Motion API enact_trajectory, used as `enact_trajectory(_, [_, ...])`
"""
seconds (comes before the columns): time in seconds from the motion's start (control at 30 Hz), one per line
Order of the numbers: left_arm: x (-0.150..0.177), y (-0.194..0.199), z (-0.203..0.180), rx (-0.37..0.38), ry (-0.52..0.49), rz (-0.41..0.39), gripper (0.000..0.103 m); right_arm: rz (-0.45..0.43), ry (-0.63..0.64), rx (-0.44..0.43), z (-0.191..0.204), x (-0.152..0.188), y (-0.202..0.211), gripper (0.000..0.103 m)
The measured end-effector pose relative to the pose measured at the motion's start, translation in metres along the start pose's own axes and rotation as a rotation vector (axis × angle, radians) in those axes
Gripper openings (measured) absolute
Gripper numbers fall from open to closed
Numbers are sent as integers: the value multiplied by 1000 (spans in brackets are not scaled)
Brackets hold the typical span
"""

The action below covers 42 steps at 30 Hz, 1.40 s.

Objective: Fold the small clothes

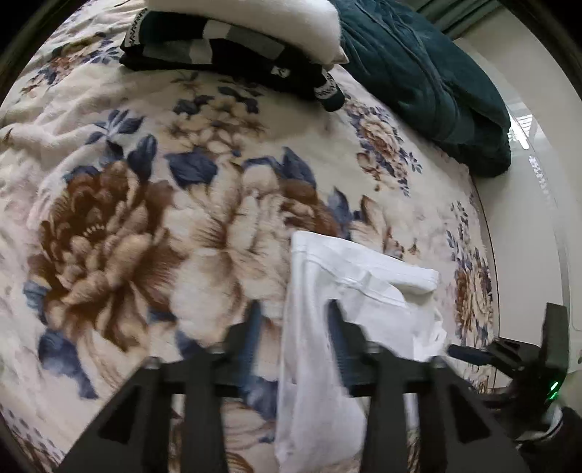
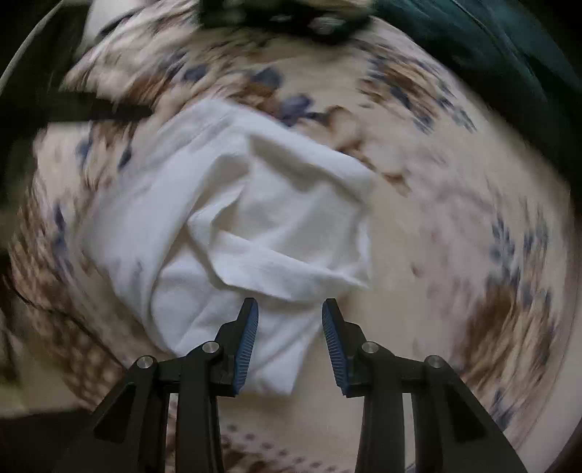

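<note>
The white garment lay crumpled on the floral bedspread, and in the left wrist view it ran up between the fingers of the left hand-held gripper. The jaws of that gripper stood spread, with cloth filling much of the gap between them; blur made it impossible to tell whether either pad touched the fabric. A hemmed edge of the garment lay just beyond the fingertips, towards the right.

In the right wrist view the same white garment spread out ahead of the right hand-held gripper, its lower fold reaching down between the two fingers. Those jaws were also held wide apart, gripping nothing. Their blue ribbed pads showed sharply, while everything beyond was smeared by motion.

The garment looked like thin, soft cotton, creased into loose, overlapping folds. The bedspread was plush, cream with large brown flowers and blue leaves.

Only the left view showed clearly a folded black-and-white striped garment at the far side of the bed, tucked under a white pillow, with a dark teal blanket bunched beside it. It also caught part of the right gripper's black body at the right edge, bearing a green light.
</note>
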<state>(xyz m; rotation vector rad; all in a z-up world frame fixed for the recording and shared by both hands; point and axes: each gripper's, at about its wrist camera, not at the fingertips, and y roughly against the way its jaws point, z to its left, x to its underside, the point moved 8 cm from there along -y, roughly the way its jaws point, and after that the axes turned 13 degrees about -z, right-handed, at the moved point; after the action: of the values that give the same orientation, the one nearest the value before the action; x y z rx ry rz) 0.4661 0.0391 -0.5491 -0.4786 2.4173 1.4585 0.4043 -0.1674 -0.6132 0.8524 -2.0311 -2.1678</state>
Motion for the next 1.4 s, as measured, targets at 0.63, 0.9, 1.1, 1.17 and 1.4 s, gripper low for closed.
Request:
enact_trajectory(0.63, [-6,-34,19,-112,26,-18,0,-116,-533,-60,-105,-60,-37,1])
enact_trajectory(0.9, [-18,-18,37,6,228,9,6,-28,-812,-267,-116,-45,-56,10])
enact_trajectory(1.1, [19,15,2,111,259,35,45,-14,-1013,-386,-112,28,-10,39])
enact_trajectory(1.17, [40,11,-6,109,259,83,45,65,-1023,-427,-92,55,-16,39])
enact_trajectory(1.4, [79,-9,-14,-47,85,81,10,31,-1026,-506,-47,64,-31,4])
